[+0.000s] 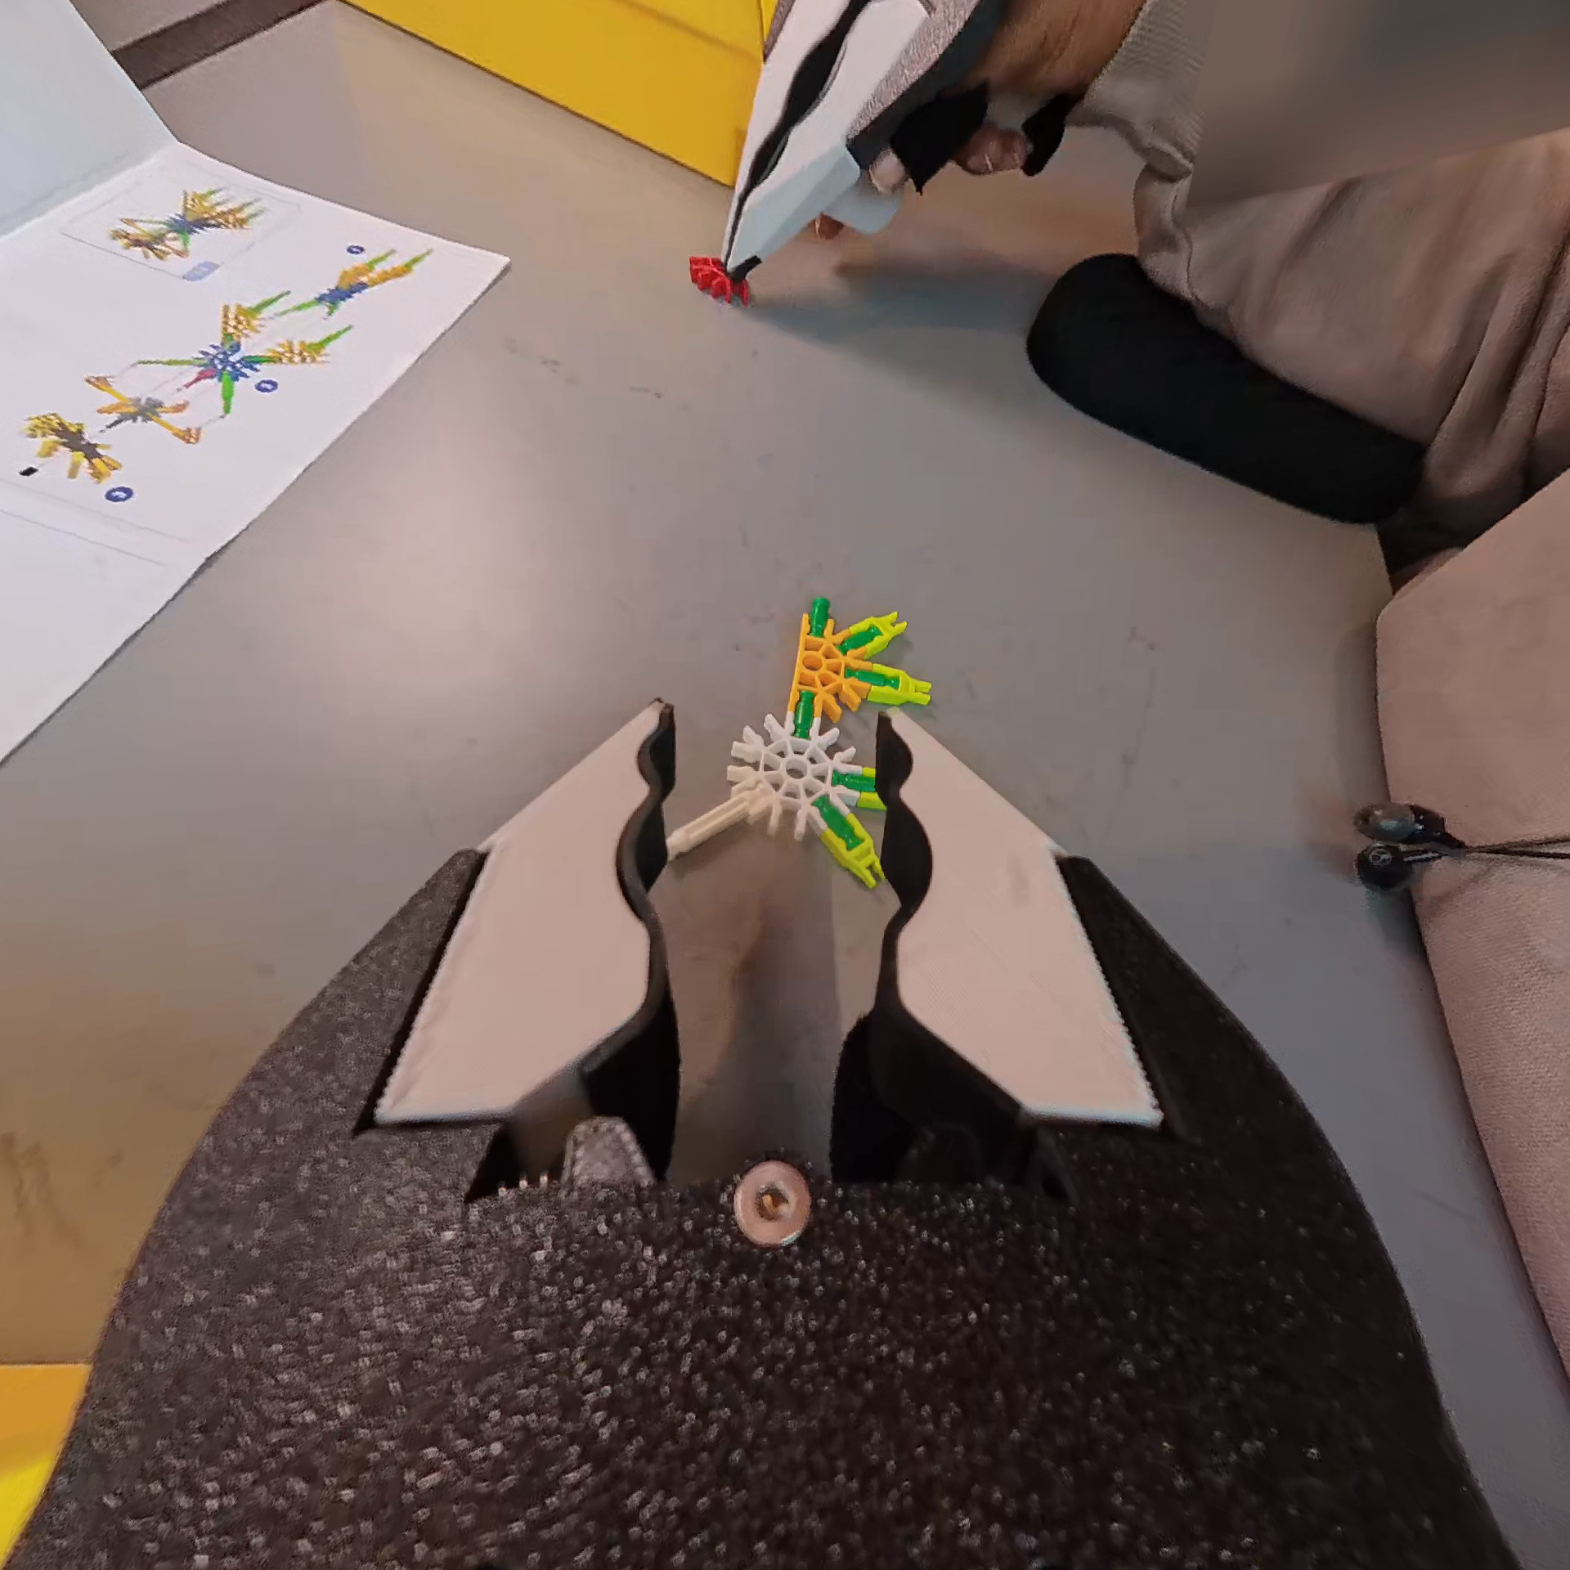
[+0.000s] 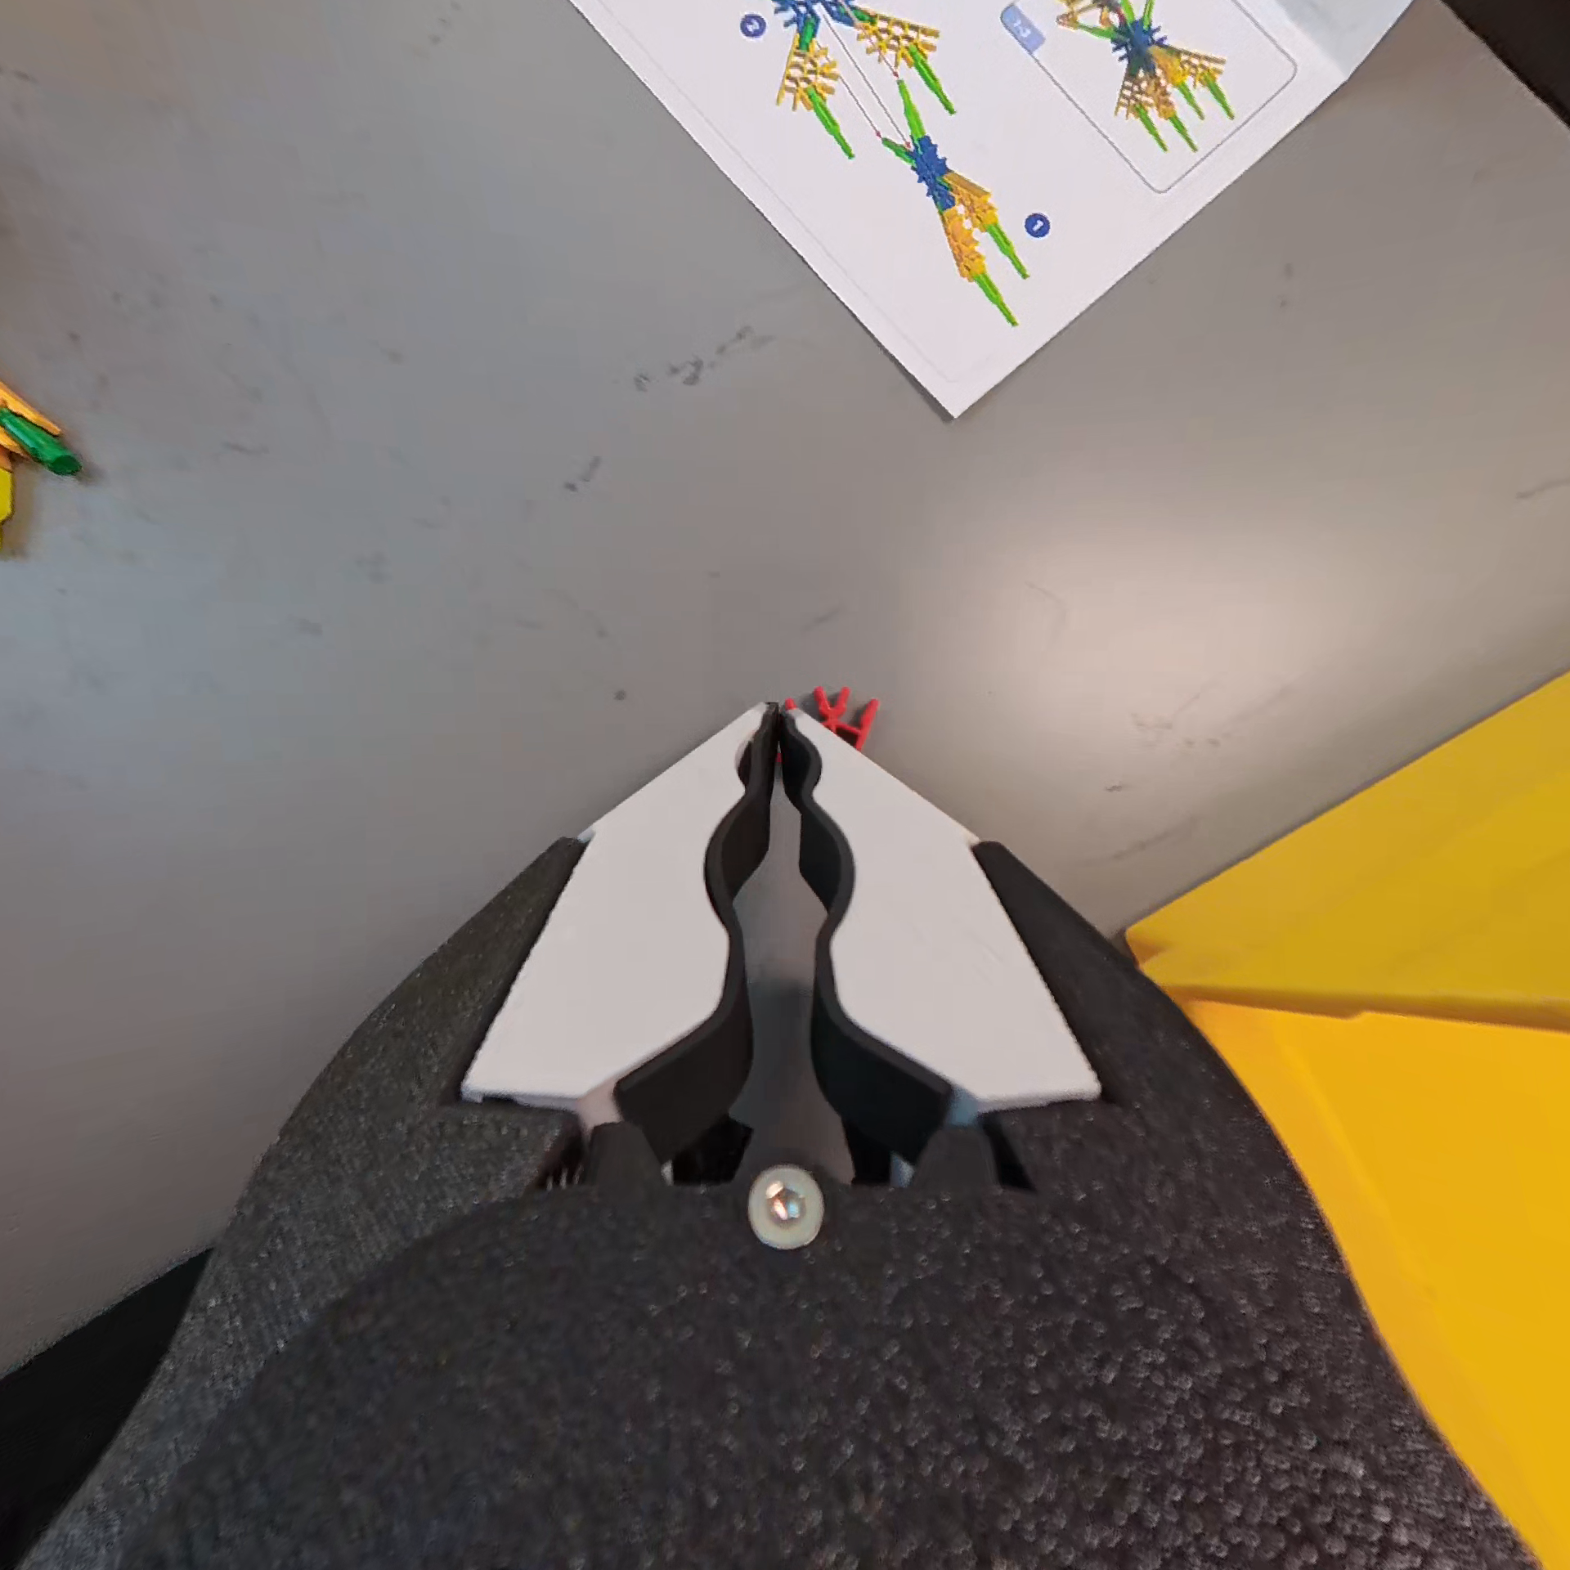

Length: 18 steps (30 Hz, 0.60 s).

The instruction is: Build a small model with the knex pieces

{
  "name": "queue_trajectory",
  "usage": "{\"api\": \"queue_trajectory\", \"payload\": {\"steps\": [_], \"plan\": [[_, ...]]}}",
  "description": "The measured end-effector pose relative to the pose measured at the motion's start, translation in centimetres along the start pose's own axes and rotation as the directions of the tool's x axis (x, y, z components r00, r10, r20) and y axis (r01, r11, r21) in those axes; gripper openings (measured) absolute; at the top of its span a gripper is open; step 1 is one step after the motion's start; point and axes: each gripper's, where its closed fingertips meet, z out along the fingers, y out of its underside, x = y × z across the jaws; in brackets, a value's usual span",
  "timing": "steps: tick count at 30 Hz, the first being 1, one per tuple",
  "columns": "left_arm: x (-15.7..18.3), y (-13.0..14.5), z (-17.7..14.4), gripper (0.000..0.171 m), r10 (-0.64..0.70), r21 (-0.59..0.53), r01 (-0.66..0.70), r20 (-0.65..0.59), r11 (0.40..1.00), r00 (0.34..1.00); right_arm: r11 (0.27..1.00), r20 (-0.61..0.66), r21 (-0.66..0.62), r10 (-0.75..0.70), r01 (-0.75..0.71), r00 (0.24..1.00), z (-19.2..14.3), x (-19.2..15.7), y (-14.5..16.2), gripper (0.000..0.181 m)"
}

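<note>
My left gripper (image 1: pixel 775 722) is open, low over the grey table. Between its fingertips lies a small toy assembly: a white snowflake connector (image 1: pixel 792 775) joined to an orange connector (image 1: pixel 828 671), with several green rods and a white rod (image 1: pixel 714 824). The fingers flank the white connector without gripping it. My right gripper (image 2: pixel 775 712) is shut with its tips on a red connector (image 2: pixel 841 714) on the table, mostly hidden behind the right finger. This gripper (image 1: pixel 748 255) and the red connector (image 1: pixel 720 279) also show farther off in the left wrist view.
A printed instruction sheet (image 1: pixel 170 357) (image 2: pixel 1019 170) lies on the table. A yellow bin (image 1: pixel 595 68) (image 2: pixel 1359 1019) stands close to the right gripper. Black earphones (image 1: pixel 1393 841) and a person's sleeve (image 1: pixel 1317 255) are at the right. The assembly's edge (image 2: pixel 34 442) shows far left. My hands' fingertips stand some 25 cm from each other.
</note>
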Motion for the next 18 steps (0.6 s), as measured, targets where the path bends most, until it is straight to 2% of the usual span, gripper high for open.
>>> {"api": "queue_trajectory", "payload": {"steps": [2,5,7,9,11,12,14,17,18], "plan": [[-0.1,-0.2,-0.1,0.047,-0.010,0.011,0.010,0.005,1.000,1.000,0.998,0.024,0.055,0.006,-0.008,1.000,-0.3,-0.6,-1.1,0.001],[-0.1,0.0,0.0,0.047,0.007,0.003,-0.007,0.017,1.000,1.000,0.992,0.008,0.119,0.044,-0.045,0.999,-1.1,0.1,-2.1,0.021],[0.1,0.0,0.1,0.047,0.014,0.000,-0.014,0.020,1.000,1.000,0.993,-0.033,0.105,0.066,-0.062,0.997,-1.2,1.2,-1.5,0.030],[0.2,0.0,0.2,0.047,0.016,-0.004,-0.016,0.019,1.000,1.000,0.997,-0.021,0.039,0.070,-0.069,0.997,-0.6,1.2,-0.1,0.044],[0.2,0.1,0.3,0.047,0.015,-0.007,-0.015,0.018,1.000,1.000,0.998,0.025,-0.037,0.060,-0.059,0.998,0.3,0.1,1.1,0.044],[0.2,0.1,0.3,0.047,0.014,-0.009,-0.014,0.018,1.000,1.000,0.999,0.021,-0.031,0.042,-0.041,0.999,0.3,-0.2,0.9,0.041],[0.2,0.2,0.3,0.047,0.013,-0.012,-0.013,0.019,1.000,1.000,0.999,0.101,-0.050,0.018,-0.013,0.995,0.2,-2.1,0.7,0.029],[0.1,0.3,0.4,0.047,0.012,-0.014,-0.011,0.023,1.000,1.000,0.995,0.192,-0.075,-0.051,0.066,0.980,0.0,-4.7,0.9,0.031],[0.1,0.3,0.4,0.047,0.010,-0.015,-0.010,0.023,1.000,1.000,0.994,0.240,-0.075,-0.063,0.083,0.969,-0.3,-5.7,0.9,0.025]]}}
